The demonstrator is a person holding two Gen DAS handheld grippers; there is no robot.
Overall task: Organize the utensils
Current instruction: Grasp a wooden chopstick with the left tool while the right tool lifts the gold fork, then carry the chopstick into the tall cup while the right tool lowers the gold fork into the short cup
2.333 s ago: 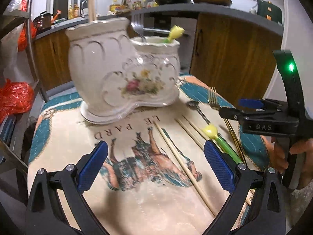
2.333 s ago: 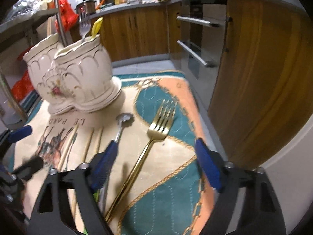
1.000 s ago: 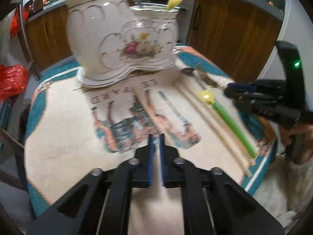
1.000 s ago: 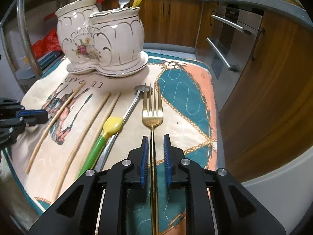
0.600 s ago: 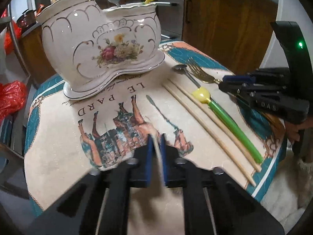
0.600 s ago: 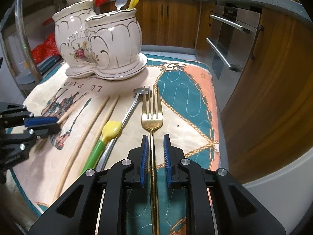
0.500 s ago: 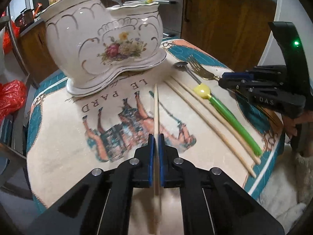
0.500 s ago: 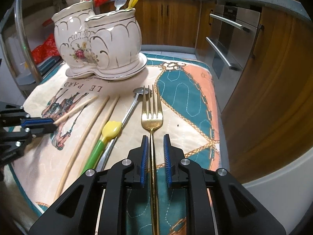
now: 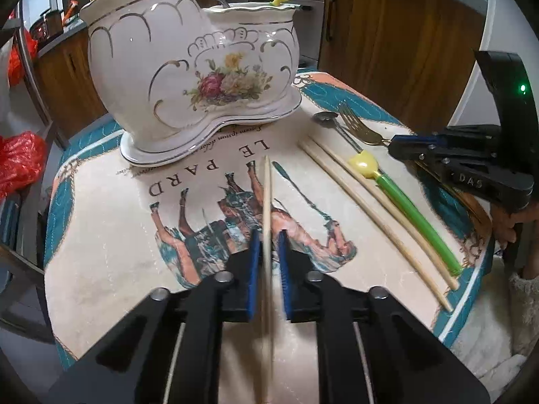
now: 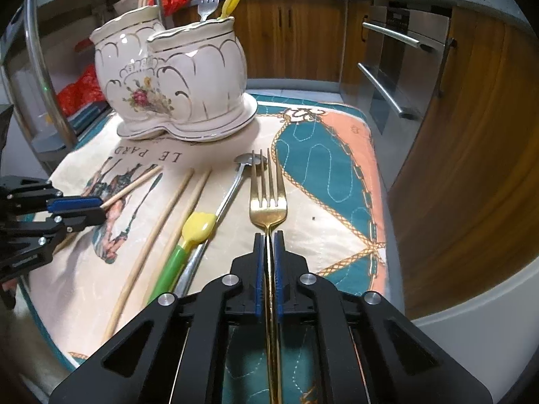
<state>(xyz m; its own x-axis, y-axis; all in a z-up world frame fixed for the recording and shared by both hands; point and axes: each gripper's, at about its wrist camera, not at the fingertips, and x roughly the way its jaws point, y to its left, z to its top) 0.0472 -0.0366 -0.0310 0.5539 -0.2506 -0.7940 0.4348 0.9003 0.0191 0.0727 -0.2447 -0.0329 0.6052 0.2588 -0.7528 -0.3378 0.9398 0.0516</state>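
Your left gripper [image 9: 268, 252] clamps one chopstick [image 9: 266, 198], your right gripper [image 10: 268, 252] closes on one gold fork [image 10: 268, 202], two chopsticks [image 10: 168, 222], two spoons [image 10: 197, 229] between, ceramic holder [image 10: 175, 80] far.

Gold fork's handle [image 10: 273, 353] cut off below

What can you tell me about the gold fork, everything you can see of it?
The gold fork looks like shiny, gold-coloured metal, with four straight tines, a short flared neck and a long thin handle. It points away from the right wrist camera toward the white ceramic holder, tines facing up. The right gripper is shut on its handle just behind the neck, blue pads pressing on both sides. Its tines sit beside the bowl of a small silver spoon, above the patterned cloth; whether it is lifted clear is unclear.
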